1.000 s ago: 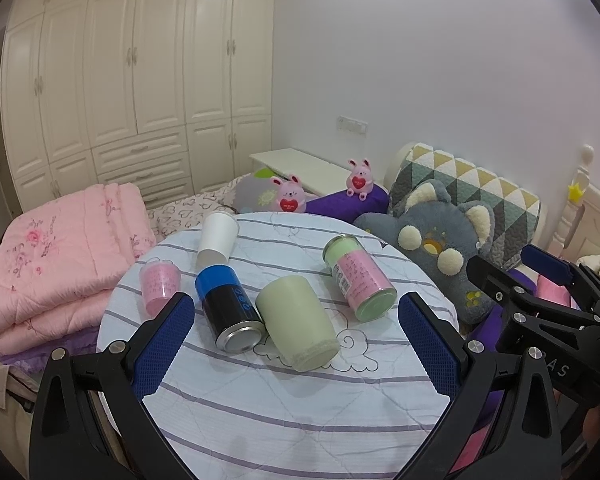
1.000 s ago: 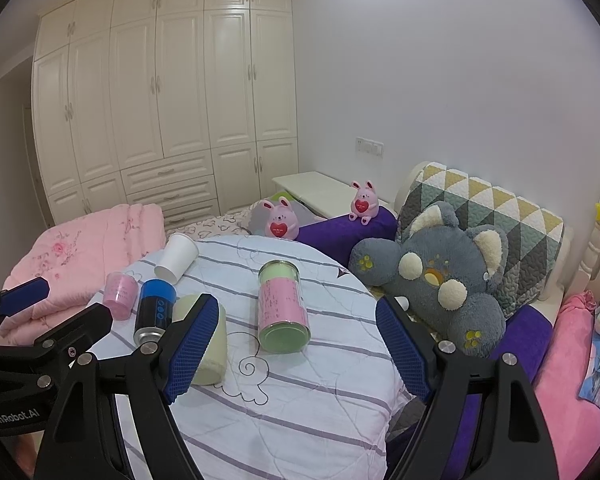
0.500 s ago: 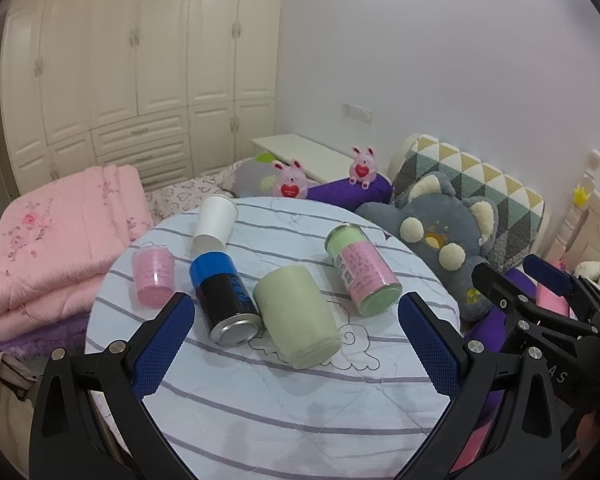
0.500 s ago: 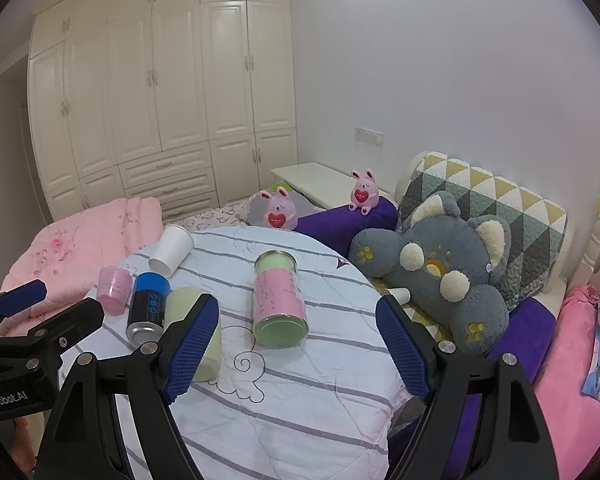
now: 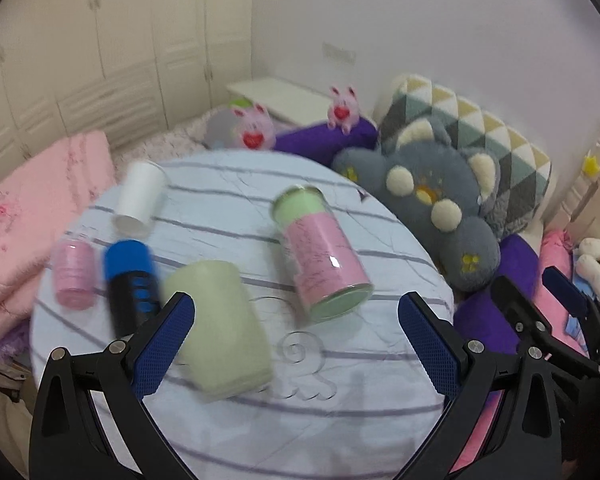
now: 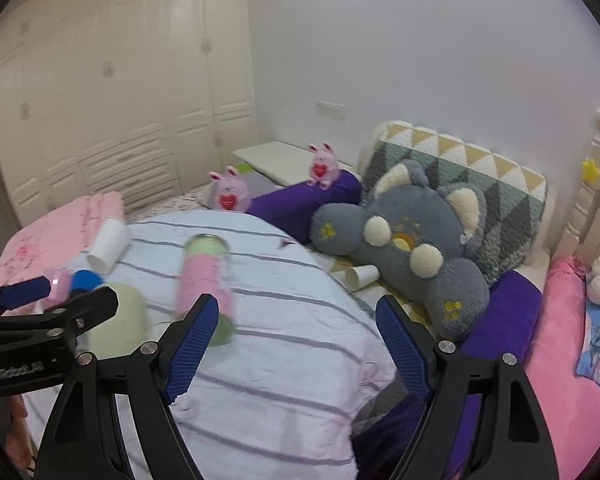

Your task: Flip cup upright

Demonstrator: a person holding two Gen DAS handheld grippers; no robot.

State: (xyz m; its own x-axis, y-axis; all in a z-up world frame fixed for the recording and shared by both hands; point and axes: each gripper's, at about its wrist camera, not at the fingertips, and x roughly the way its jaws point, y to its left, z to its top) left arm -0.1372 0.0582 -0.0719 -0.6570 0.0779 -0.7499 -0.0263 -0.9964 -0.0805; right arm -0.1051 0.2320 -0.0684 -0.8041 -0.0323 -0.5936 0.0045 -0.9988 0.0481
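Lying on its side on the striped surface (image 5: 228, 208), near left, the pale green cup (image 5: 220, 328) is not yet upright; left tongs (image 5: 296, 336) and right tongs (image 6: 296, 336) hover spread, empty.

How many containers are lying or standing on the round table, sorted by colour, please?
Pale green cup: 1
White paper cup: 1
Small pink cup: 1
Blue-and-black can: 1
Pink-labelled green canister: 1
Total: 5
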